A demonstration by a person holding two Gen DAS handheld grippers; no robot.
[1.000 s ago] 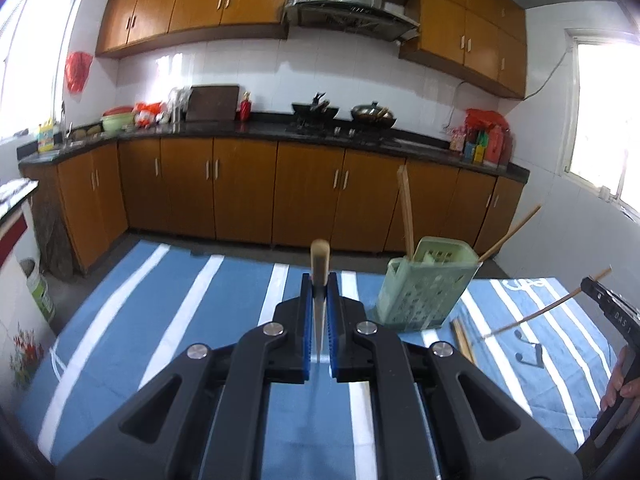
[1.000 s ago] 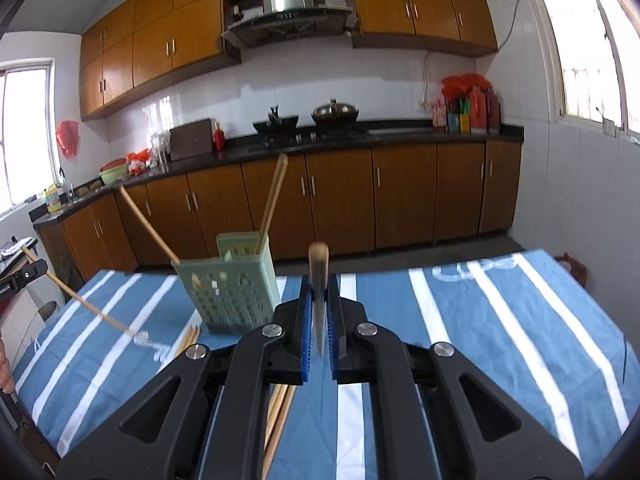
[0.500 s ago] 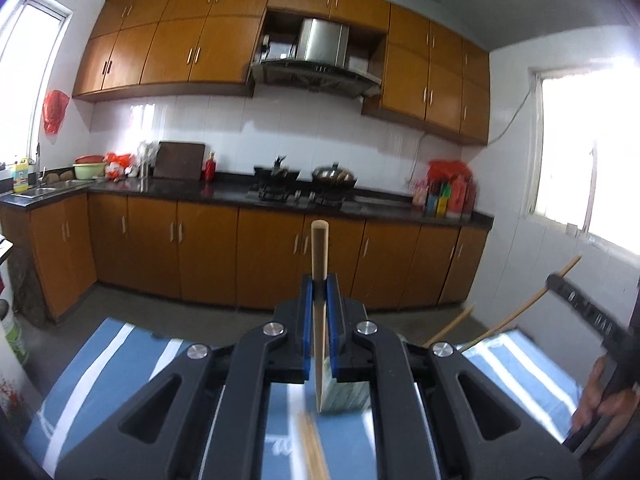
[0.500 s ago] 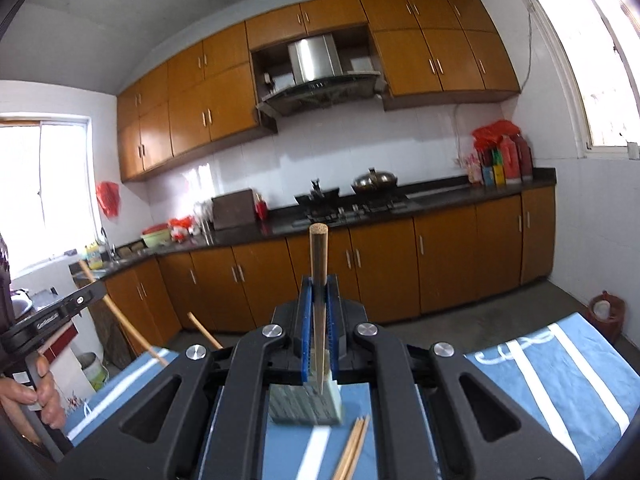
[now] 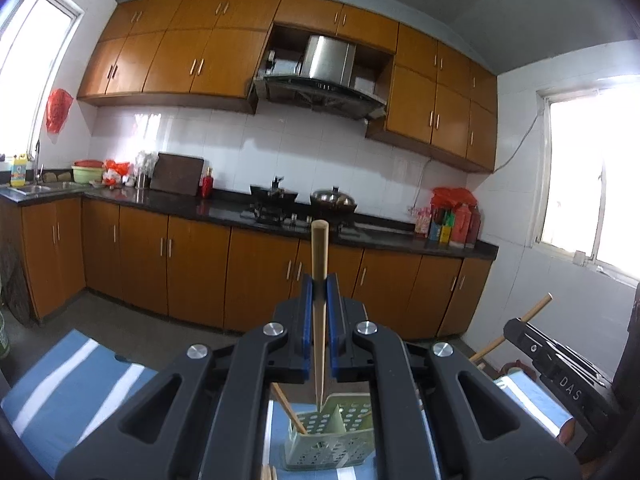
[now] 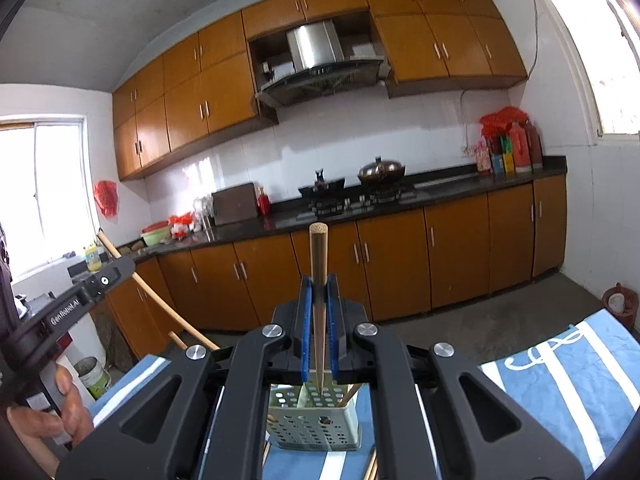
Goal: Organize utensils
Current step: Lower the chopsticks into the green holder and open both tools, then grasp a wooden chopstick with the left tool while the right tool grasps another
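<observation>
My left gripper [image 5: 319, 292] is shut on a wooden chopstick [image 5: 319, 280] held upright, its thin tip just above the green perforated utensil holder [image 5: 332, 446]. One chopstick [image 5: 289, 410] leans inside the holder. My right gripper [image 6: 319, 292] is shut on another wooden chopstick [image 6: 318, 276], its tip at the holder's top opening [image 6: 314, 420]. The right gripper also shows at the right edge of the left wrist view [image 5: 560, 364], and the left gripper at the left of the right wrist view [image 6: 80, 300].
The holder stands on a blue cloth with white stripes [image 6: 560, 384]. Loose chopsticks [image 6: 372, 466] lie on the cloth beside the holder. Behind are brown kitchen cabinets [image 5: 192, 272] and a dark counter with a stove [image 5: 276, 212].
Both grippers have lifted and tilted up over the holder. Each chopstick now stands upright with its tip over the holder, which has dropped to the bottom of both views.
</observation>
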